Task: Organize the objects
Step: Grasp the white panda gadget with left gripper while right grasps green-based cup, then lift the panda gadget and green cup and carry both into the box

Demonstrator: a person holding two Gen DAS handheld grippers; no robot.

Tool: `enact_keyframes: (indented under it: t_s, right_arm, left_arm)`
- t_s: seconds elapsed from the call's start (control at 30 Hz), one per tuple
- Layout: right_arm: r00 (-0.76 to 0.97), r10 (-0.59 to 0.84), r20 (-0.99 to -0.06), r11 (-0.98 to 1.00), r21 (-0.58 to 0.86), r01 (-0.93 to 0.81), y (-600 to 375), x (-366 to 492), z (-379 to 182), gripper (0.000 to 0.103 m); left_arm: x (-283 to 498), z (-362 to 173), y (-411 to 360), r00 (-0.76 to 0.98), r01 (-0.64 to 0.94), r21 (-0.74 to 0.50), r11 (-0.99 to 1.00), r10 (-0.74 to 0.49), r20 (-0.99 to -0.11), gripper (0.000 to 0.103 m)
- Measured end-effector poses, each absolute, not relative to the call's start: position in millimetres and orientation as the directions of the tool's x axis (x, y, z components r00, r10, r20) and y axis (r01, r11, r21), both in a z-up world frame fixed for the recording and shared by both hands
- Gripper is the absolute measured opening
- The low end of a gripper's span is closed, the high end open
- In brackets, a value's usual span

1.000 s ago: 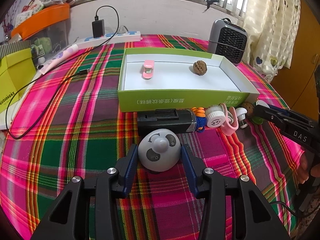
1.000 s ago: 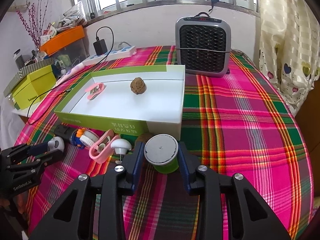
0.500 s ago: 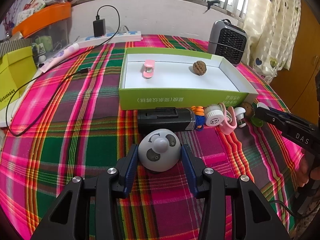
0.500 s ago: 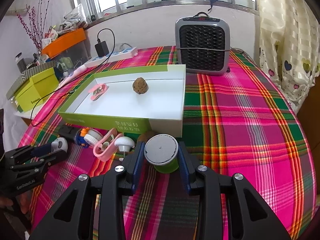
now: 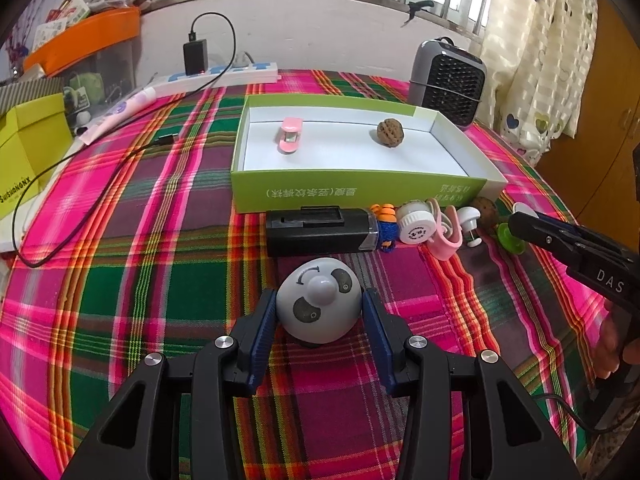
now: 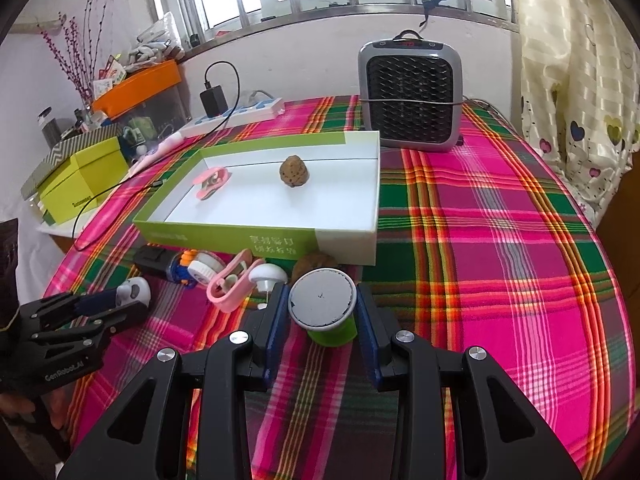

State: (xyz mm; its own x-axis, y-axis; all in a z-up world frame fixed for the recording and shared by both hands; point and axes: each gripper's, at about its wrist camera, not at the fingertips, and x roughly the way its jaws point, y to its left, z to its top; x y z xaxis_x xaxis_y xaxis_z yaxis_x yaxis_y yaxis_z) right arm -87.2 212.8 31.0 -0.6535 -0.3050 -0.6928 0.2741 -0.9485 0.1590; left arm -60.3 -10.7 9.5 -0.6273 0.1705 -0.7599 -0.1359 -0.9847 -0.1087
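Plaid table (image 6: 500, 240) right bare | left hand-held gripper (image 5: 319, 312) clamps panda toy (image 5: 318, 304) | right hand-held gripper (image 6: 322, 312) clamps green spool (image 6: 324, 308)

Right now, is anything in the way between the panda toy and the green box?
Yes. The black flashlight lies crosswise on the cloth between the panda toy, gripped by the left gripper, and the green box's front wall.

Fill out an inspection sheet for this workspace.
Surface: plaid tablecloth.
Job's things: green box holds a pink clip and a walnut; small items lined up along its front wall.
Clutter: heater, yellow box.
Grippers: left gripper shut on panda toy; right gripper shut on green spool.
Cables: black charger cable across the cloth.
Surroundings: barred window, curtain.
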Motion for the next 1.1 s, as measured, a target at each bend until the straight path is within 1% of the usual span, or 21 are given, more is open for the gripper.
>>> enact_keyframes:
  t_s: [0.23,0.7,1.1]
  right_arm:
    - [-0.651,-0.316,-0.690,-0.945,0.166,0.283,211.8,-83.2,31.4,0.034]
    - [-0.645,-0.345,-0.682,-0.933,0.172,0.316,202.2,-75.0,36.7,0.034]
    - [-0.634,-0.389,-0.669,-0.916,0.205,0.346,197.3,-72.1,44.4,0.034]
  left_arm:
    - [-56.1,12.6,-5.3,-0.637,-0.145,-0.094,-0.985,0.166,-0.753,0.041]
    - [-48.0,22.5,-1.4,-0.658,-0.154,-0.102,-0.983,0.179,-0.731,0.041]
    - [-44.4,32.3,2.8,-0.675,-0.166,-0.103,-0.981,0.189,-0.713,0.041]
